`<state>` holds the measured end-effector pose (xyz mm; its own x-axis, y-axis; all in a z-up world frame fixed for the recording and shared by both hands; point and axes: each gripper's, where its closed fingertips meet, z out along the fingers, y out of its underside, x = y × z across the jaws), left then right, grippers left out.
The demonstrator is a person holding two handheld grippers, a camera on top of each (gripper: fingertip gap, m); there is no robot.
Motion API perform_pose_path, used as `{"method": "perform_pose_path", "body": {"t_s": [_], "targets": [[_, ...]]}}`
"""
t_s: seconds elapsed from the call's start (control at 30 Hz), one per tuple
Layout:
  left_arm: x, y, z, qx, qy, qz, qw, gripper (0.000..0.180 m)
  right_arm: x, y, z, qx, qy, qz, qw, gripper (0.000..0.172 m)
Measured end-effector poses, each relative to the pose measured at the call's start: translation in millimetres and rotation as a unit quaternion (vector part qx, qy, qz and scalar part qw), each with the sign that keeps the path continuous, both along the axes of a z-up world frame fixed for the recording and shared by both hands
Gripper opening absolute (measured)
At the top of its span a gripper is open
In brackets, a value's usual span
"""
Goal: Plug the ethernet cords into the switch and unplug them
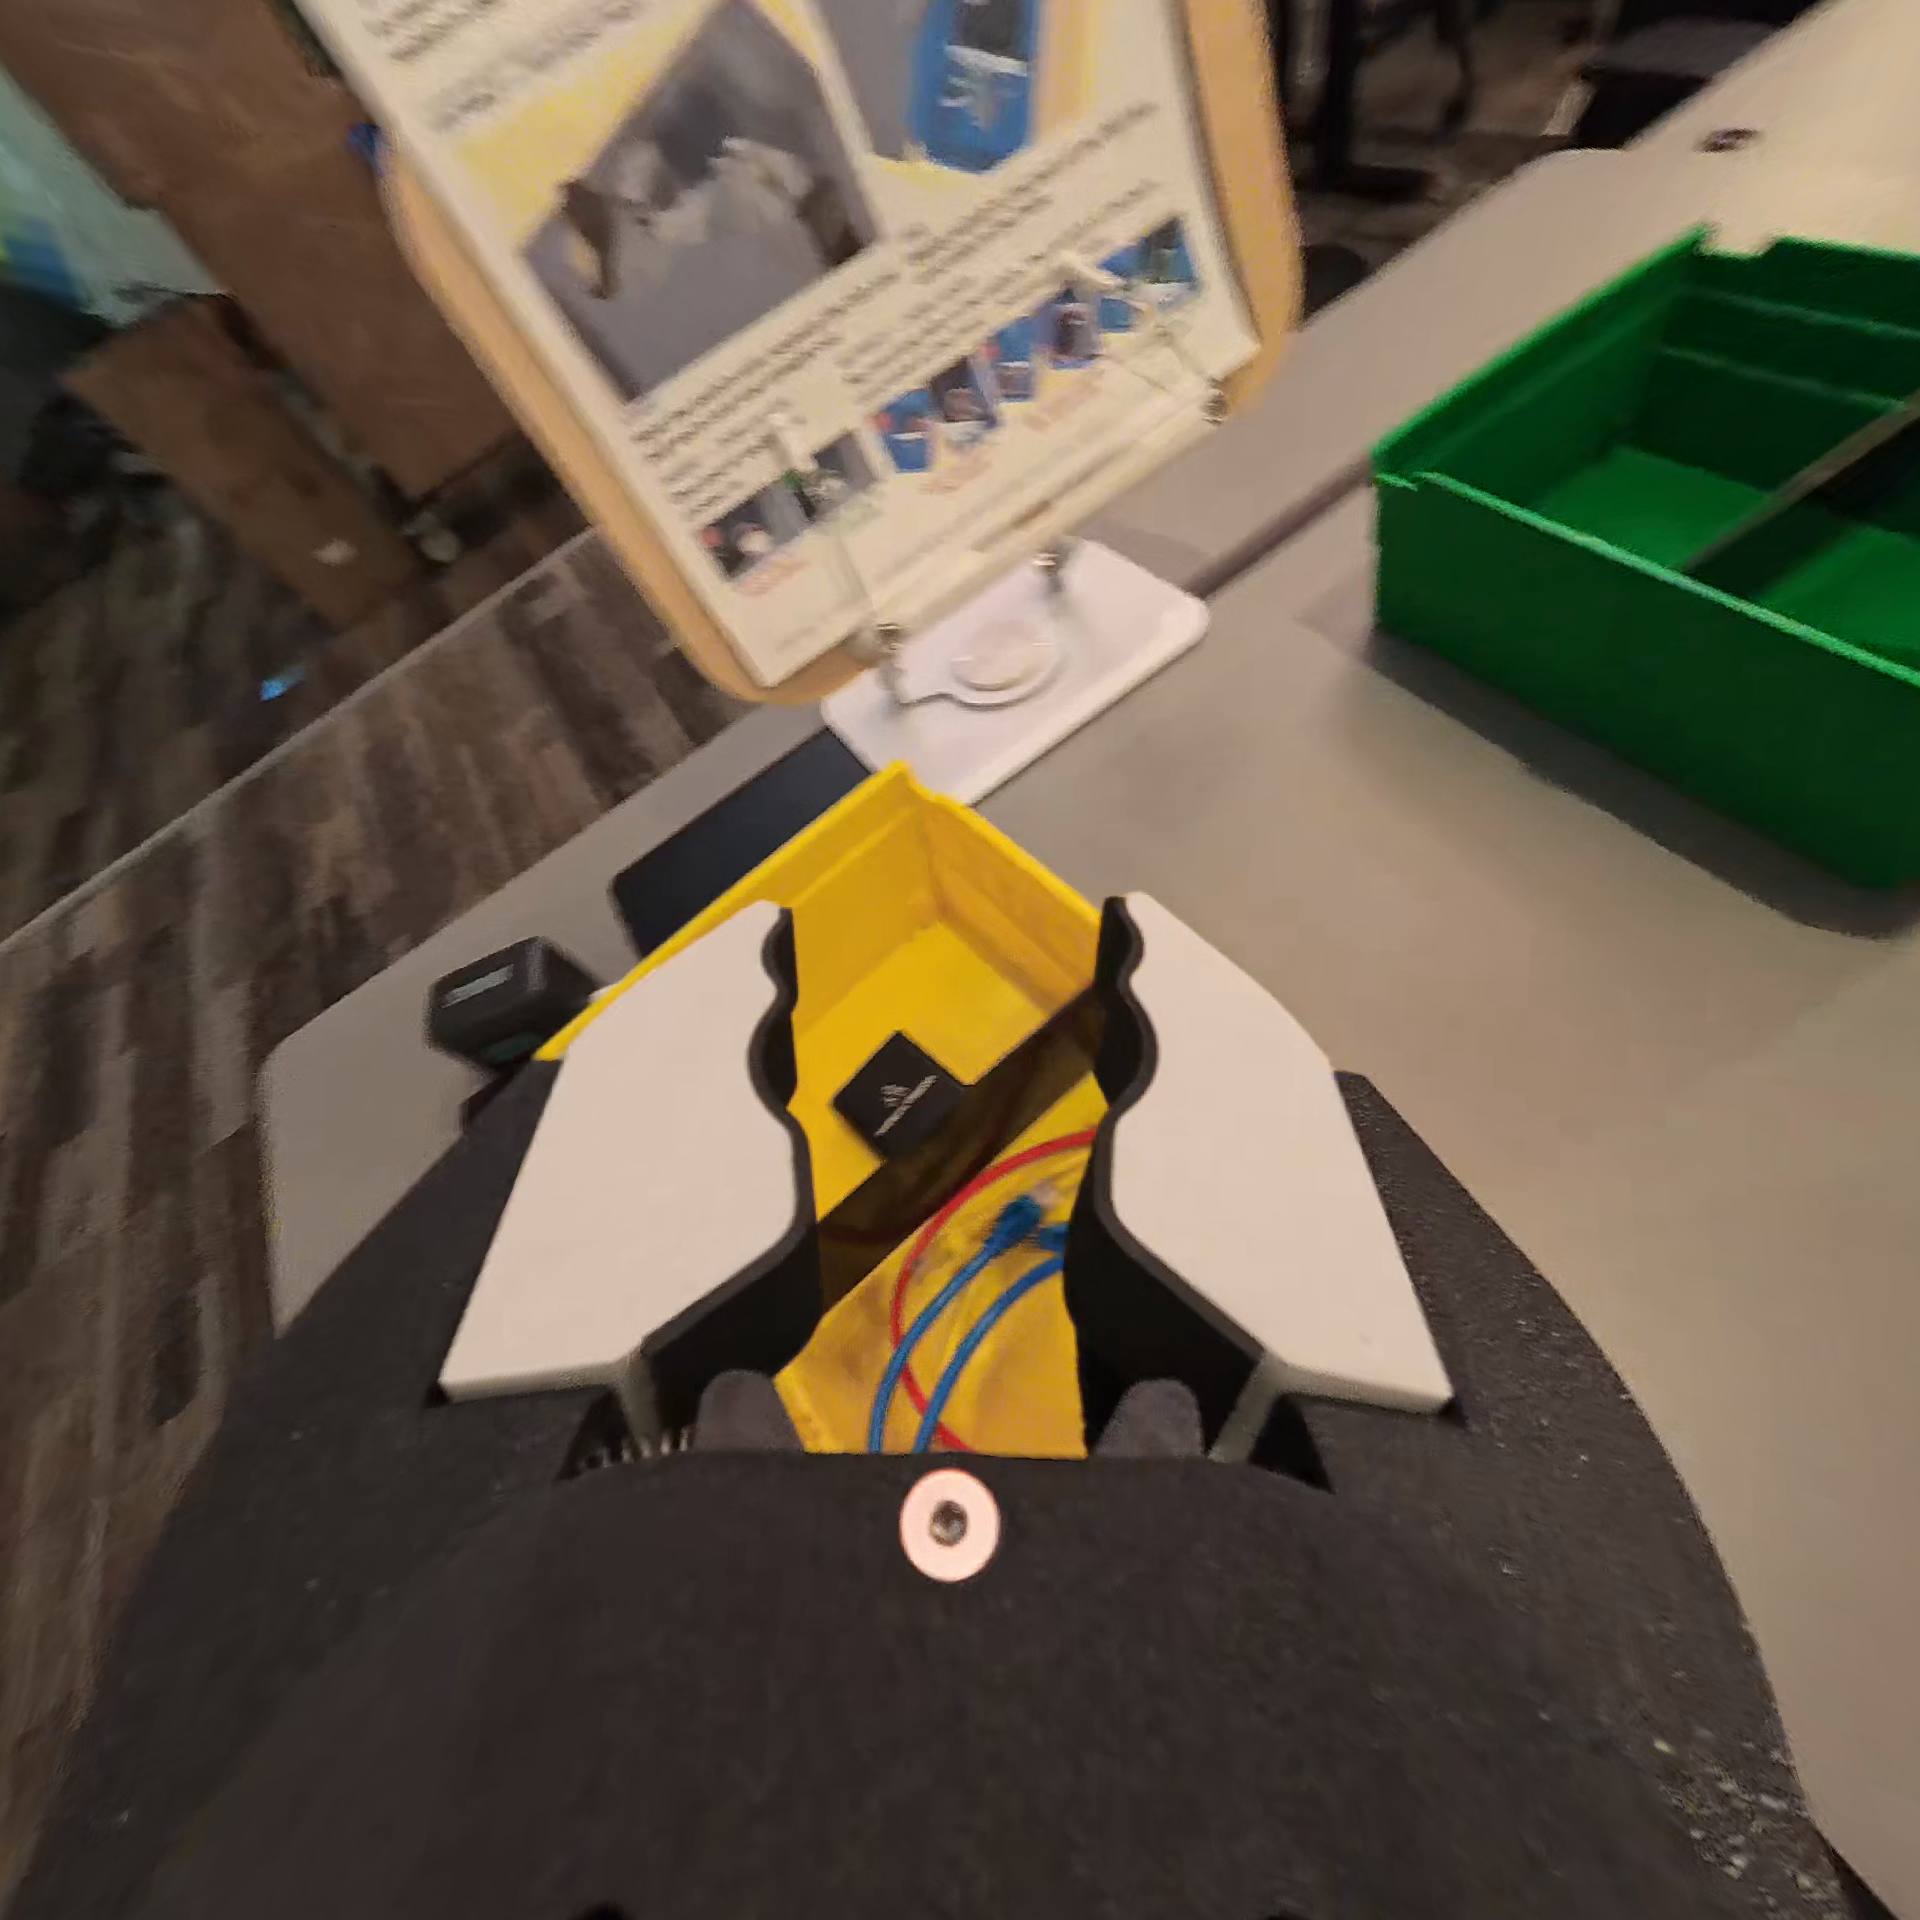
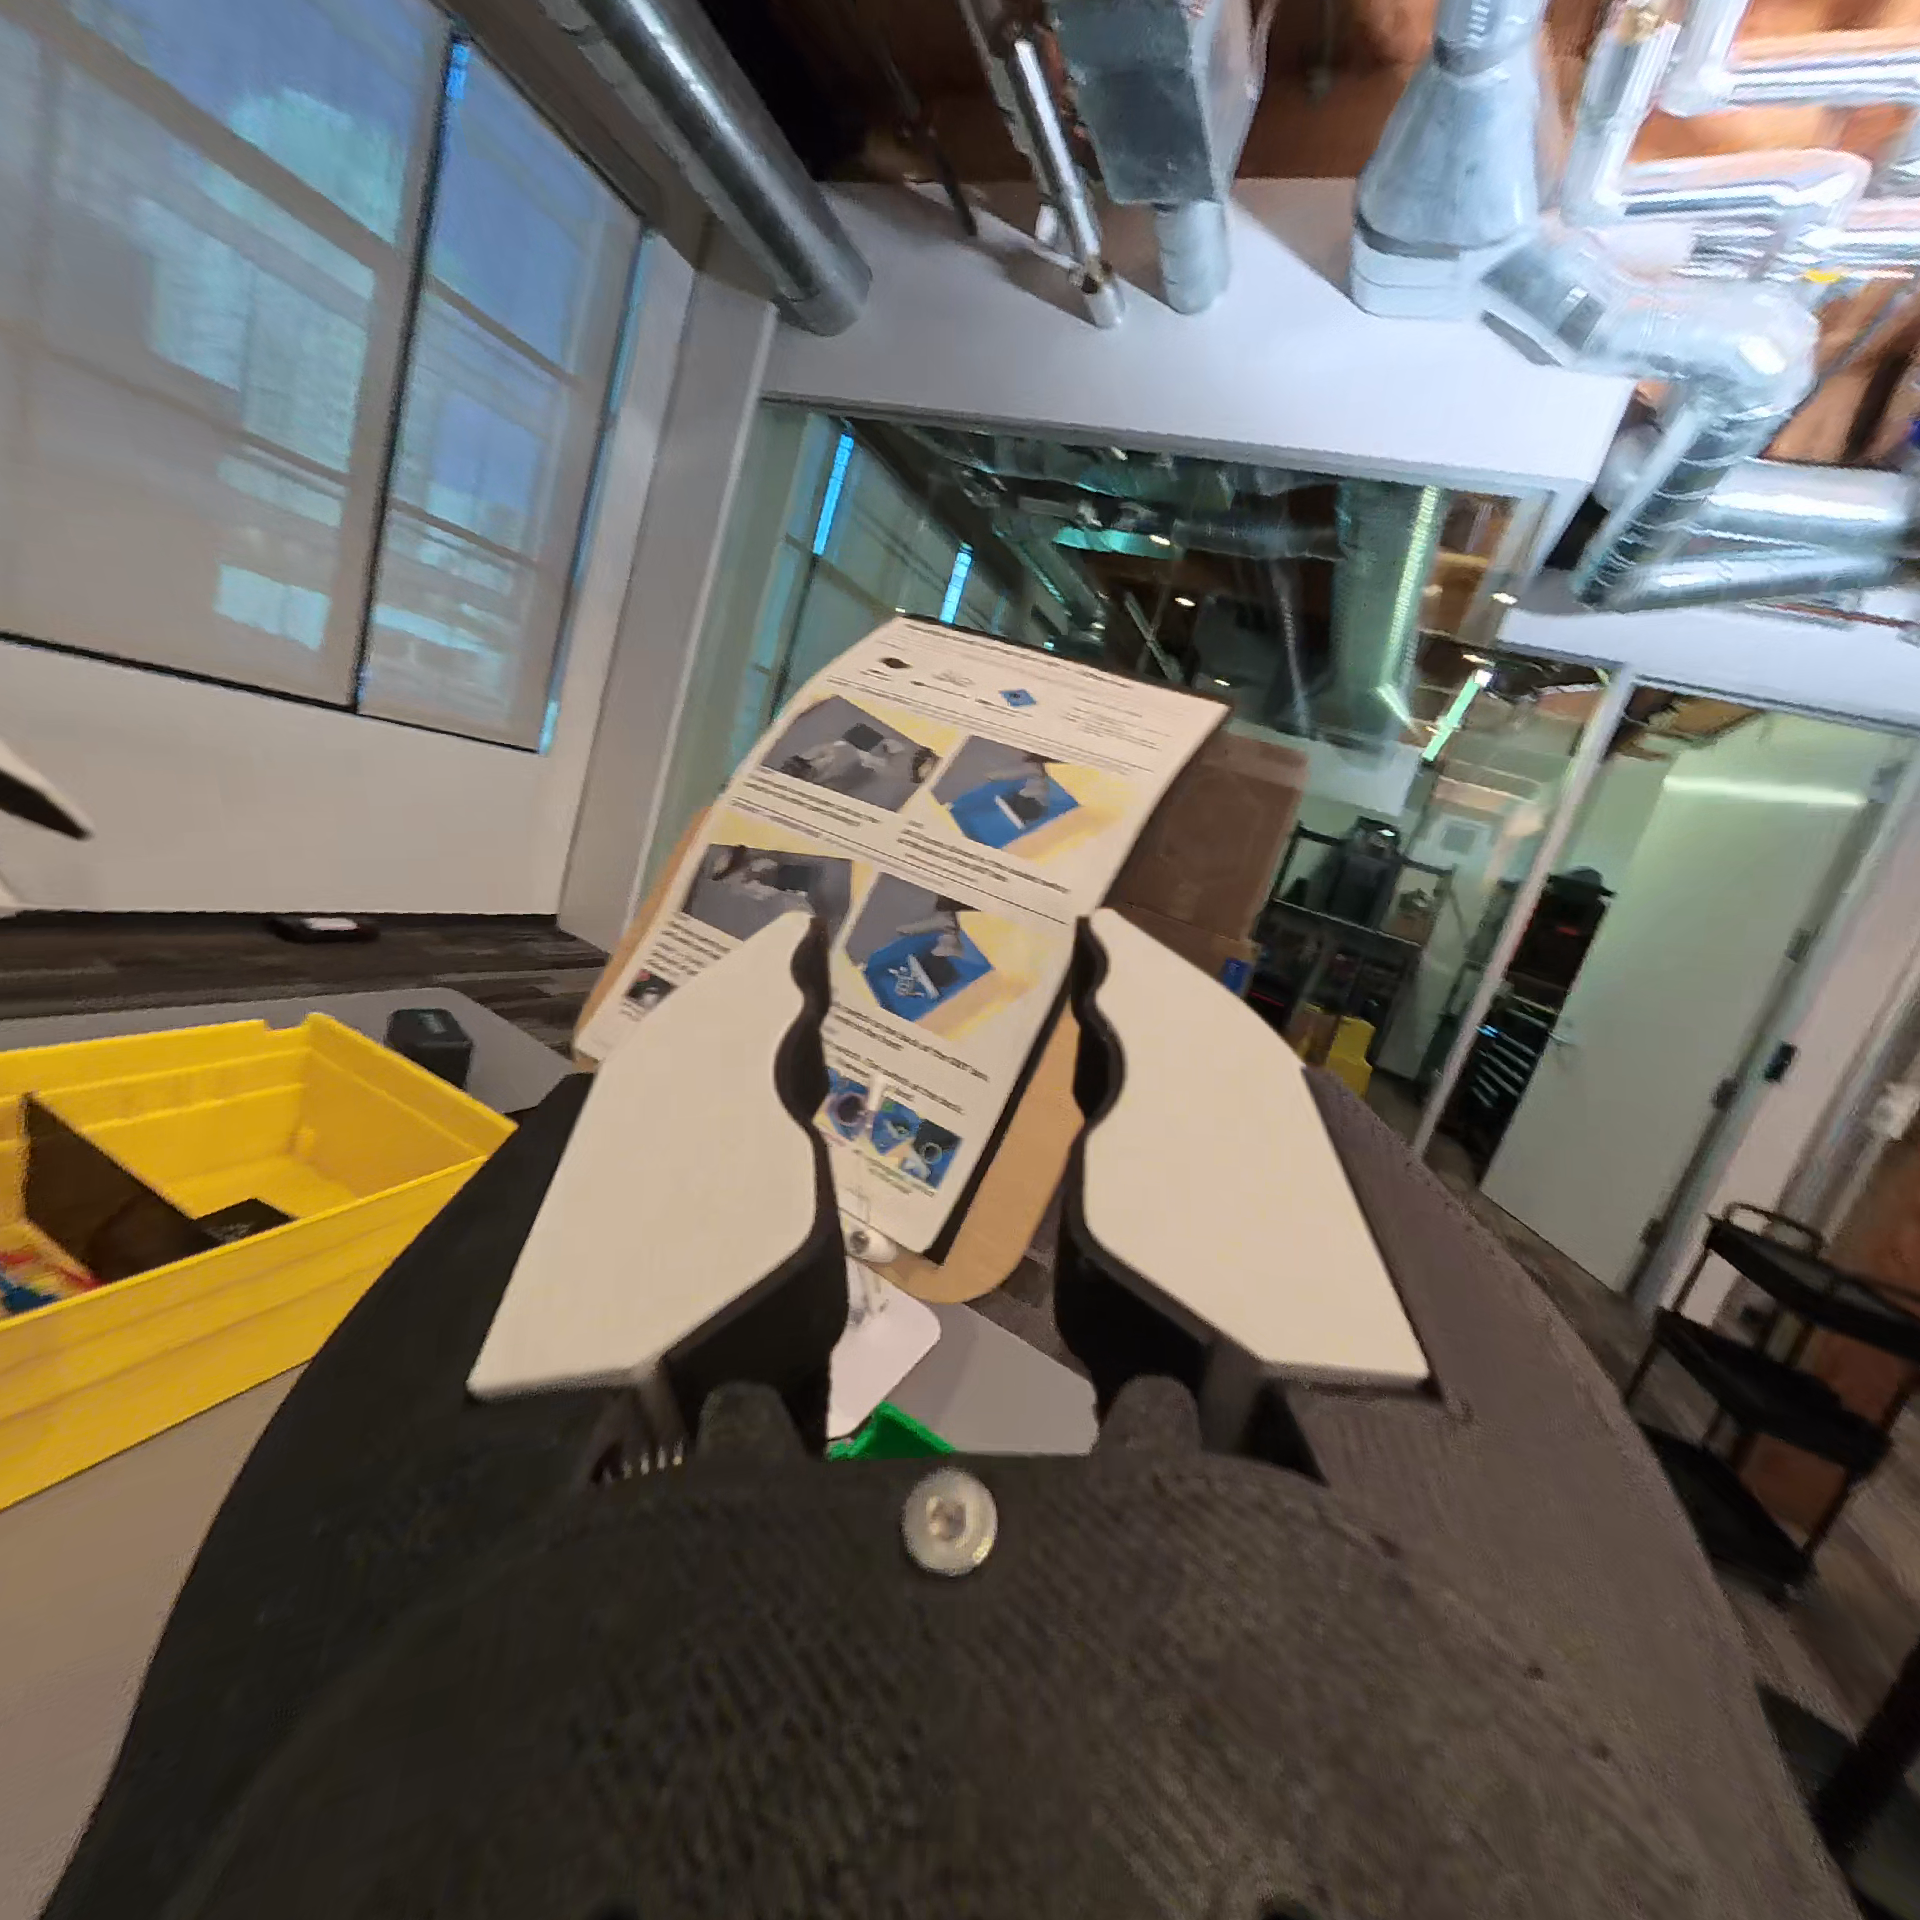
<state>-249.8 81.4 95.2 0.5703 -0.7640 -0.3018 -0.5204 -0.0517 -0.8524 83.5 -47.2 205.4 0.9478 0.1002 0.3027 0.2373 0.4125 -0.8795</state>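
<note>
My left gripper (image 1: 943,956) is open and empty, hovering over a yellow bin (image 1: 935,966) on the grey table. In the bin lie a small black switch (image 1: 900,1103), a dark divider (image 1: 997,1122), and a red cord (image 1: 935,1226) and a blue ethernet cord (image 1: 977,1299) with its plug up. My right gripper (image 2: 951,961) is open and empty, raised and pointing at an instruction sheet (image 2: 914,914) on a stand. The yellow bin (image 2: 208,1174) shows at the left of the right wrist view, with the divider (image 2: 94,1195) and the switch (image 2: 244,1221) inside.
A green bin (image 1: 1662,540) with compartments stands at the right on the table. The sheet's clipboard stand (image 1: 1018,665) has a white base just beyond the yellow bin. A dark flat pad (image 1: 727,842) and a small black device (image 1: 499,997) lie left of the bin. A black cart (image 2: 1787,1382) stands far right. One gripper's finger ends stand about 40 cm off the other's. The small black switch (image 1: 900,1103) lies some 25 cm from my left tips, 50 cm from my right tips.
</note>
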Motion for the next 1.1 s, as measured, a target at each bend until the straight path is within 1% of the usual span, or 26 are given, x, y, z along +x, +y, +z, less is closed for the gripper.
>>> {"method": "perform_pose_path", "body": {"t_s": [0.1, 0.17, 0.23, 0.3, 0.33, 0.4, 0.47, 0.5, 0.57, 0.67, 0.7, 0.77, 0.8, 0.83, 0.87, 0.93, 0.97, 1.03, 1.1], "targets": [[16, -35, -10, -0.037, 0.004, -0.094, 0.995, 0.047, -15, -5, -1, -0.007, -0.022, 0.045, 0.999, 0.038], [10, -59, -27, -0.051, 0.029, -0.138, 0.989, 0.044, -20, -4, -9, -0.034, -0.04, 0.064, 0.997, 0.036], [-10, -71, -50, -0.04, 0.074, -0.137, 0.987, 0.045, -18, 0, -17, -0.052, -0.062, 0.055, 0.995, 0.036], [-34, -82, -76, -0.01, 0.137, -0.14, 0.981, 0.044, -17, 3, -26, -0.067, -0.087, 0.045, 0.993, 0.037], [-45, -90, -92, 0.001, 0.173, -0.154, 0.973, 0.043, -18, 5, -29, -0.075, -0.096, 0.045, 0.992, 0.037], [-65, -104, -124, -0.012, 0.229, -0.172, 0.958, 0.041, -21, 8, -34, -0.085, -0.104, 0.053, 0.99, 0.037], [-79, -109, -148, -0.034, 0.263, -0.164, 0.95, 0.042, -29, 10, -36, -0.094, -0.101, 0.079, 0.987, 0.037], [-83, -108, -154, -0.025, 0.275, -0.158, 0.948, 0.043, -35, 9, -38, -0.098, -0.098, 0.101, 0.985, 0.037], [-86, -103, -160, -0.004, 0.284, -0.148, 0.947, 0.04, -46, 7, -34, -0.087, -0.089, 0.135, 0.983, 0.037], [-90, -96, -171, -0.009, 0.295, -0.139, 0.945, 0.036, -57, 1, -29, -0.074, -0.078, 0.173, 0.979, 0.037], [-92, -94, -175, -0.009, 0.304, -0.139, 0.943, 0.033, -59, 0, -29, -0.073, -0.077, 0.18, 0.978, 0.037], [-94, -96, -183, -0.019, 0.319, -0.152, 0.935, 0.018, -59, -1, -30, -0.074, -0.077, 0.183, 0.977, 0.037], [-96, -98, -186, -0.028, 0.328, -0.157, 0.931, 0.017, -57, 1, -33, -0.083, -0.081, 0.18, 0.977, 0.037], [-98, -97, -187, -0.031, 0.335, -0.157, 0.929, 0.017, -51, 5, -42, -0.108, -0.092, 0.168, 0.976, 0.037], [-99, -96, -187, -0.027, 0.337, -0.156, 0.928, 0.017, -39, 11, -57, -0.149, -0.104, 0.141, 0.973, 0.037], [-101, -93, -183, -0.015, 0.336, -0.154, 0.929, 0.017, 7, 23, -92, -0.242, -0.11, 0.051, 0.963, 0.038], [-103, -92, -182, -0.011, 0.335, -0.153, 0.93, 0.017, 35, 26, -111, -0.29, -0.097, 0.004, 0.952, 0.038], [-107, -90, -180, -0.007, 0.331, -0.147, 0.932, 0.019, 85, 23, -157, -0.398, -0.045, -0.063, 0.914, 0.038], [-112, -87, -183, -0.004, 0.334, -0.139, 0.932, 0.023, 115, 14, -195, -0.476, 0.005, -0.093, 0.874, 0.05]]}}
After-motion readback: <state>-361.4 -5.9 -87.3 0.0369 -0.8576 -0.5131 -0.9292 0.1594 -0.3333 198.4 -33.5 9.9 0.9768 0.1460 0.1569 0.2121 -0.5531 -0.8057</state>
